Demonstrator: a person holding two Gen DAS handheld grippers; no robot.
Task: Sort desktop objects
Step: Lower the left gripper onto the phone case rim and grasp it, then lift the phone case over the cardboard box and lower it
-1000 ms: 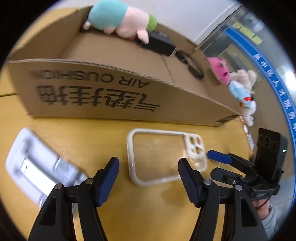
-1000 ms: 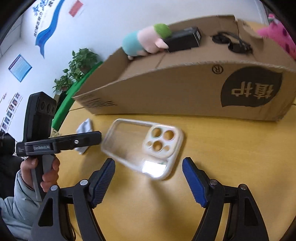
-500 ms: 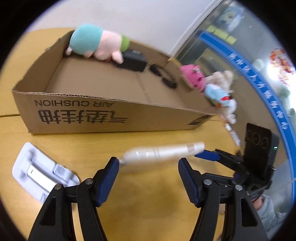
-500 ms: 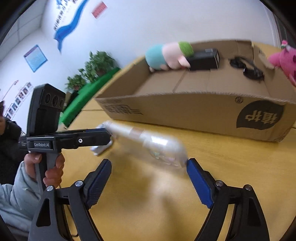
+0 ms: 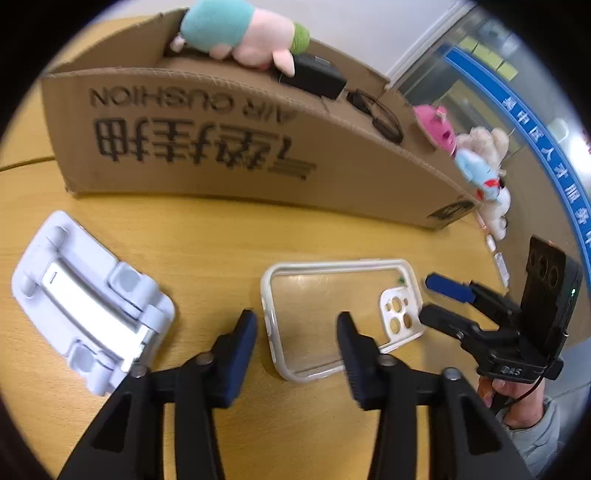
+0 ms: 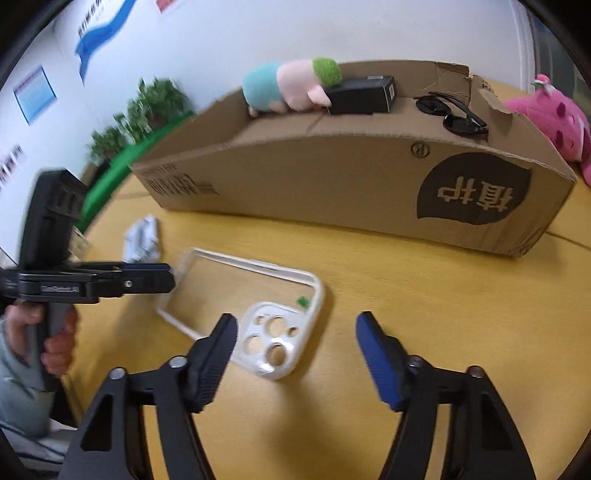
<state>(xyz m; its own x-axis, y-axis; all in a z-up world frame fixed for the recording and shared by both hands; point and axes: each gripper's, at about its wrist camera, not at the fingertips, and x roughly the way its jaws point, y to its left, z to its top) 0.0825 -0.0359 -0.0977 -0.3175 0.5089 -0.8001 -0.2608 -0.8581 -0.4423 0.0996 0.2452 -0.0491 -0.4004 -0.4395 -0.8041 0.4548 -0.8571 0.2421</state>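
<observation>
— What lay on the table [image 5: 221, 236]?
— A clear phone case [image 5: 332, 314] with a white rim, flat, open side up, camera cutouts to the right. Left of it, a white folding stand [image 5: 88, 314], also flat.
— And the cardboard box [image 5: 221, 147]?
— Beyond both, holding a plush toy [image 5: 240, 33], a black box [image 5: 317, 75] and sunglasses [image 6: 452, 112] along its far side.

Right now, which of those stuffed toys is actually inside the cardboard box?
The teal, pink and green plush, lying against the box's far wall beside a black case. The bright pink one sits outside, past the box's end.
</observation>
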